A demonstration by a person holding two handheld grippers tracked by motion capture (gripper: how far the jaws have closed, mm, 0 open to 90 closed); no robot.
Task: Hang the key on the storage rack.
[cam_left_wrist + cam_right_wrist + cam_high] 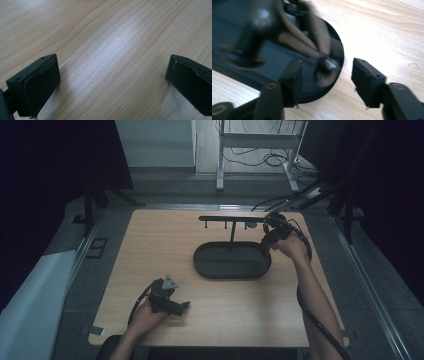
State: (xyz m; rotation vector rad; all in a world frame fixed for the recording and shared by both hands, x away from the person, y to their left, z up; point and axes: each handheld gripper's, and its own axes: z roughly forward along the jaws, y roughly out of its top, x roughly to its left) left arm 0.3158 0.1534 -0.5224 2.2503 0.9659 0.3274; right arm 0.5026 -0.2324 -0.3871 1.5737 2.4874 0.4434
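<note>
High view: the wooden surface (165,245) lies lit in a dim room, with dark drapes at both sides and a white frame and loose cables on the floor beyond its far edge. A black oval tray (232,261) sits right of centre; a thin post rises from its far side and carries a black bar (230,219) with small pegs hanging under it. The left half of the surface is bare wood, and a broad bare strip runs between the tray and the near edge.

The right tongs (264,244) are at the tray's right end, close under the bar's right tip, with the hand just behind them. In the right gripper view these tongs (325,80) stand apart, one jaw over the tray's floor and the other over bare wood outside the rim (338,42). Between them, touching neither pad, a small round metal-looking piece (327,72) lies inside the tray near the rim; it is blurred, and so are the shapes behind it.

The left tongs (184,306) rest low near the front-left edge, well apart from the tray. In the left gripper view they (112,80) are spread wide over bare wood with nothing between them.
</note>
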